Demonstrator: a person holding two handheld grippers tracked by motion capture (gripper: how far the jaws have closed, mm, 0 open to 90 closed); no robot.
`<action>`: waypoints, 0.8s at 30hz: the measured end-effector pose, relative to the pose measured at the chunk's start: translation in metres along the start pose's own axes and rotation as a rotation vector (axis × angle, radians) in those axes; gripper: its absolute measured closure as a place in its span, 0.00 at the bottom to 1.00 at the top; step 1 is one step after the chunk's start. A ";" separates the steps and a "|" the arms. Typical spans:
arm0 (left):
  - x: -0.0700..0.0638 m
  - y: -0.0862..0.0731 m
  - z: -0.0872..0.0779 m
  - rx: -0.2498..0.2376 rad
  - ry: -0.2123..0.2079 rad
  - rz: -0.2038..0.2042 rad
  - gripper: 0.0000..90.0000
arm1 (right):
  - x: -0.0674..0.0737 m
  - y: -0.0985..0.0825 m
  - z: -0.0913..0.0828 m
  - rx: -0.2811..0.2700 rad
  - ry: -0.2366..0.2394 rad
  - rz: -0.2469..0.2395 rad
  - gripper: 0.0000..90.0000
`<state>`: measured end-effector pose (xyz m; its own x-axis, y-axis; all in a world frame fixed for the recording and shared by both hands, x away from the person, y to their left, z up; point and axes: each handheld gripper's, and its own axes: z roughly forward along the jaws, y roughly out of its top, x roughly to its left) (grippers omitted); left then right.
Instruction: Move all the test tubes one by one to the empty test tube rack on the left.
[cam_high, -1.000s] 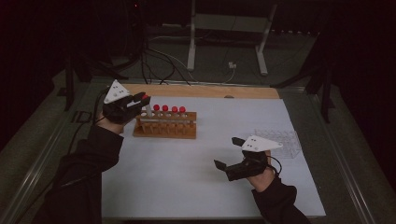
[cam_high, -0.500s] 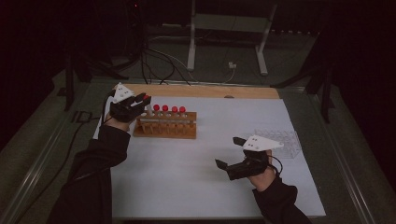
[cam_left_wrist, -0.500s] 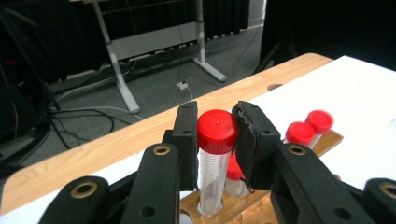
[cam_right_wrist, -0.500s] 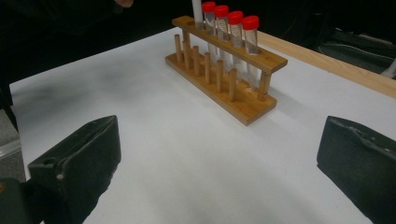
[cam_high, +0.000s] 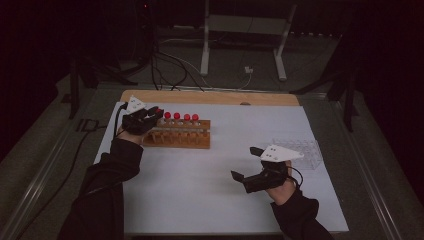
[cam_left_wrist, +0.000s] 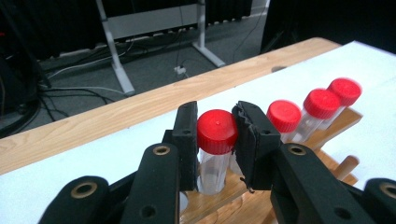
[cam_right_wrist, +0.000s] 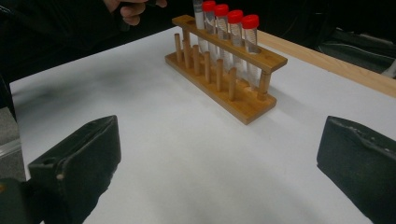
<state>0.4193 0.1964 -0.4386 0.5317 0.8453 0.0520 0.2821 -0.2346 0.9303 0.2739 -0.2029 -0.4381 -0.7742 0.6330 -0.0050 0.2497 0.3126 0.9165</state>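
Dark room, white sheet (cam_high: 200, 195) over the table. Left gripper (cam_left_wrist: 215, 140) clamped on the red-capped tube (cam_left_wrist: 215, 149) at the wooden rack's (cam_high: 180, 138) end — tilted, it could jam or tip the rack. Right gripper (cam_high: 246, 163) idled with jaws wide apart and nothing between them.

Rack (cam_high: 177, 137): placed on the sheet (cam_high: 215, 200), left of centre, towards the far edge.
Tubes: four (cam_high: 180, 118) are stood in the rack in a row; a fifth (cam_left_wrist: 215, 149) is held at its left end.
Tray (cam_high: 300, 150): placed on the sheet's right side, behind the right gripper (cam_high: 245, 165).
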 end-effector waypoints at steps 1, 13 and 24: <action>0.000 -0.001 0.001 0.006 -0.004 -0.004 0.80 | 0.000 0.000 0.000 0.001 0.000 -0.001 0.00; 0.001 -0.010 0.006 0.044 -0.002 -0.014 0.80 | -0.001 0.000 0.000 -0.002 -0.005 0.000 0.00; 0.000 -0.004 -0.003 0.056 -0.004 -0.026 0.64 | -0.002 0.000 -0.001 -0.004 -0.006 0.004 0.00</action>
<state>0.4154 0.1989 -0.4413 0.5265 0.8497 0.0265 0.3399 -0.2389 0.9096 0.2745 -0.2051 -0.4376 -0.7695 0.6386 -0.0034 0.2505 0.3067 0.9182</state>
